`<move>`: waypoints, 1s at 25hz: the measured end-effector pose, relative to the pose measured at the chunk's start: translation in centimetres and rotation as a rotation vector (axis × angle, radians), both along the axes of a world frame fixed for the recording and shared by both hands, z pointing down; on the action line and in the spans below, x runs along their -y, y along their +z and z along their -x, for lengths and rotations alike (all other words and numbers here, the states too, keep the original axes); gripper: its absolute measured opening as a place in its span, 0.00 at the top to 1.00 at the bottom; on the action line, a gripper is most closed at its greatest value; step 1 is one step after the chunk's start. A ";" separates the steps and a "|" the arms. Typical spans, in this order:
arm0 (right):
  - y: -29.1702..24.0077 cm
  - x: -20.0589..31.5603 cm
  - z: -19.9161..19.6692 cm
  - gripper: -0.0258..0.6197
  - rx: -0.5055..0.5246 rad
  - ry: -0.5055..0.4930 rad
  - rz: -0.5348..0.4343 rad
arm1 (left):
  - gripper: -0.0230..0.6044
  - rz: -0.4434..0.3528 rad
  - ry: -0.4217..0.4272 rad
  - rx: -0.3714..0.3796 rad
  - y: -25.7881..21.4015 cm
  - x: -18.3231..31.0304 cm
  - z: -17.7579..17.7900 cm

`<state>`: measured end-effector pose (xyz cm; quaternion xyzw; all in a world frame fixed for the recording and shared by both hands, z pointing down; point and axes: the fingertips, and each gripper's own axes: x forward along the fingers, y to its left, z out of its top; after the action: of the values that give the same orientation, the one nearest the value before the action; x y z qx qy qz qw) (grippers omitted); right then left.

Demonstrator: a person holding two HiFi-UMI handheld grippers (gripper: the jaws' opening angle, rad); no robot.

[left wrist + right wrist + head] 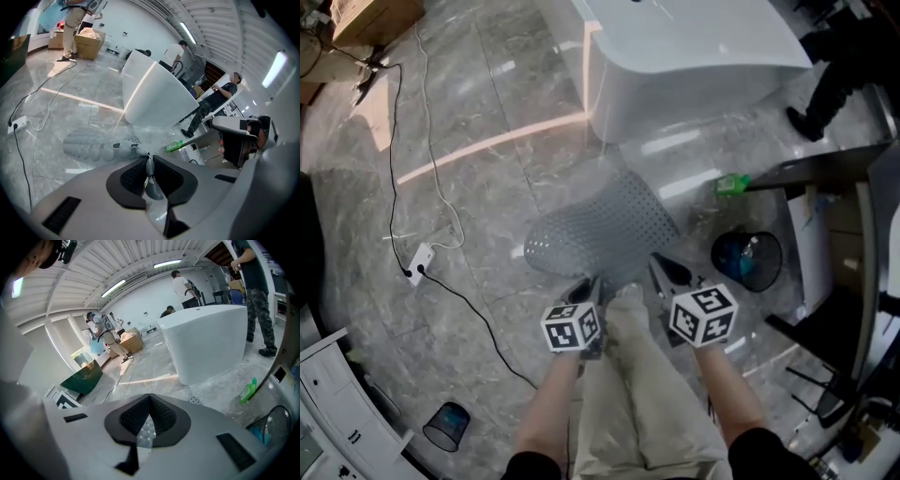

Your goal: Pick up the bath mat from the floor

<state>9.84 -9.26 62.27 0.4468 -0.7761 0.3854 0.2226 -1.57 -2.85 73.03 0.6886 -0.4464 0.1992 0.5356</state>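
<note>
The bath mat is a grey perforated sheet that hangs in the air over the floor, in front of the person's legs. My left gripper is shut on its near edge at the left, and my right gripper is shut on the same edge at the right. In the left gripper view the bath mat bunches into the left gripper and stretches away to the left. In the right gripper view a strip of the bath mat is pinched between the pads of the right gripper.
A white bathtub stands just beyond the mat. A green bottle and a blue bucket sit to the right by dark furniture. A power strip with trailing cables lies at left, and a small dark bin near left. People stand in the background.
</note>
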 end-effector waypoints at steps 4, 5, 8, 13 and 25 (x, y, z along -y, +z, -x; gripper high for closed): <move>-3.3 0.1 0.2 0.94 0.005 0.008 -0.007 | 0.90 0.010 -0.019 -0.018 -3.7 0.1 -0.1; -4.1 0.0 0.3 0.94 0.005 0.009 -0.007 | 0.90 0.014 -0.020 -0.021 -4.6 0.1 -0.1; -6.6 -0.4 0.6 0.94 0.008 0.018 -0.007 | 0.90 0.017 -0.013 -0.026 -7.5 -0.2 -0.2; -10.4 -1.3 1.1 0.94 0.008 0.037 -0.011 | 0.90 0.016 -0.012 -0.029 -11.8 -0.4 0.4; -18.9 -4.1 0.0 0.94 0.009 0.109 -0.035 | 0.90 -0.035 0.005 -0.071 -22.5 -1.1 1.5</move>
<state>9.84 -5.13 43.37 0.4905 -0.7581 0.3854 0.1900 -3.03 -1.73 50.51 0.7055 -0.4287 0.1684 0.5386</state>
